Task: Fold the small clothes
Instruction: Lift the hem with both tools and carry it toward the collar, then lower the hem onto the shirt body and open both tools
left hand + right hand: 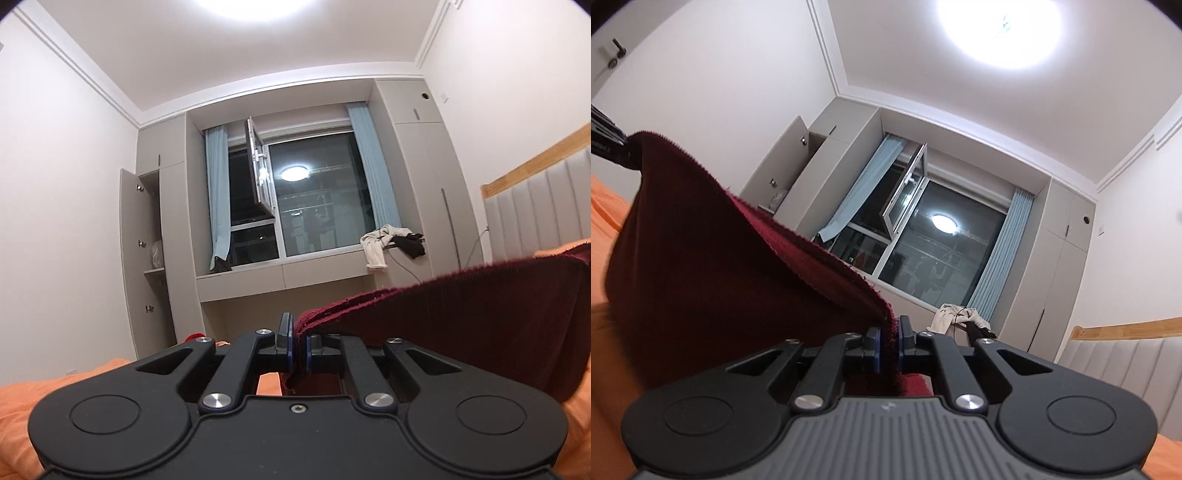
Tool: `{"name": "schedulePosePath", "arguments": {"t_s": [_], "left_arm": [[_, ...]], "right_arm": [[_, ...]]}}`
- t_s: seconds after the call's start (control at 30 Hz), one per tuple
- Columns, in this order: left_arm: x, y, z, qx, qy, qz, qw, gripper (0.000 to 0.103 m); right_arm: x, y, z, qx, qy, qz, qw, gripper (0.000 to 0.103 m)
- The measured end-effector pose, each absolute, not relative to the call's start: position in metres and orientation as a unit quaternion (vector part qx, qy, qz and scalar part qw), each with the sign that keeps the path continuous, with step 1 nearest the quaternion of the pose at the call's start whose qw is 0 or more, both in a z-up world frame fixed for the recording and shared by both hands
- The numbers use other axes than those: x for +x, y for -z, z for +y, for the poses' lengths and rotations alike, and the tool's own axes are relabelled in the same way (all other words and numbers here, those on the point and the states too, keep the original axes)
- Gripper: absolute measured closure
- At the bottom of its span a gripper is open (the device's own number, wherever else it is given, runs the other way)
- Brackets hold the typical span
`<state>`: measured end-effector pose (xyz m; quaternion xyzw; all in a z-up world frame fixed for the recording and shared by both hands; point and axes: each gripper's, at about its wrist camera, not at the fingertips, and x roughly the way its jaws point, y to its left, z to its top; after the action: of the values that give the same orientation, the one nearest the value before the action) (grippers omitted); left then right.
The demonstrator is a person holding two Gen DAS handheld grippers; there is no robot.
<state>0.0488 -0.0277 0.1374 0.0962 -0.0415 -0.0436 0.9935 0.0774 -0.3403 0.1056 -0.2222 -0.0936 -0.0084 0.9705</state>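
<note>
Dark red garment (pixel 480 317) was soft, limp knit; L gripper (pixel 297 345) & R gripper (pixel 888 345) each clamped an edge corner.

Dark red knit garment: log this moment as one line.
dark red knit garment lifted above orange bedsheet | left gripper shut on edge | right gripper shut on edge

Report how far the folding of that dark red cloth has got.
Done: each gripper has pinched a corner, the left gripper and right gripper both shut on the red cloth.

In hand: the cloth hangs stretched between them, raised above the orange bed.

Left: no finished fold shows yet; the held edge must be laid over and the cloth set down flat.
</note>
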Motion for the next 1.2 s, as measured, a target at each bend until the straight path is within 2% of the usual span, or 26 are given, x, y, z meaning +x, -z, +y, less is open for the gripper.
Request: {"name": "schedulePosePath", "arguments": {"t_s": [0.27,0.6,0.9,1.07,1.2], "left_arm": [[0.181,-0.145,-0.036,0.098,0.021,0.006,0.995,0.096],[0.328,-0.097,-0.029,0.099,0.002,0.122,0.988,0.095],[0.377,-0.051,-0.001,0.071,-0.005,0.209,0.975,0.087],[0.378,-0.038,0.005,0.060,-0.015,0.222,0.973,0.080],[0.371,-0.035,0.000,0.061,-0.026,0.221,0.973,0.077]], "right_arm": [[0.216,-0.106,-0.353,-0.212,-0.005,-0.007,0.977,0.095],[0.322,-0.047,-0.350,-0.225,-0.012,0.086,0.970,0.091],[0.347,-0.010,-0.340,-0.248,-0.030,0.123,0.960,0.088],[0.352,-0.002,-0.338,-0.246,-0.021,0.133,0.960,0.078],[0.348,-0.001,-0.338,-0.244,-0.017,0.139,0.960,0.074]]}}
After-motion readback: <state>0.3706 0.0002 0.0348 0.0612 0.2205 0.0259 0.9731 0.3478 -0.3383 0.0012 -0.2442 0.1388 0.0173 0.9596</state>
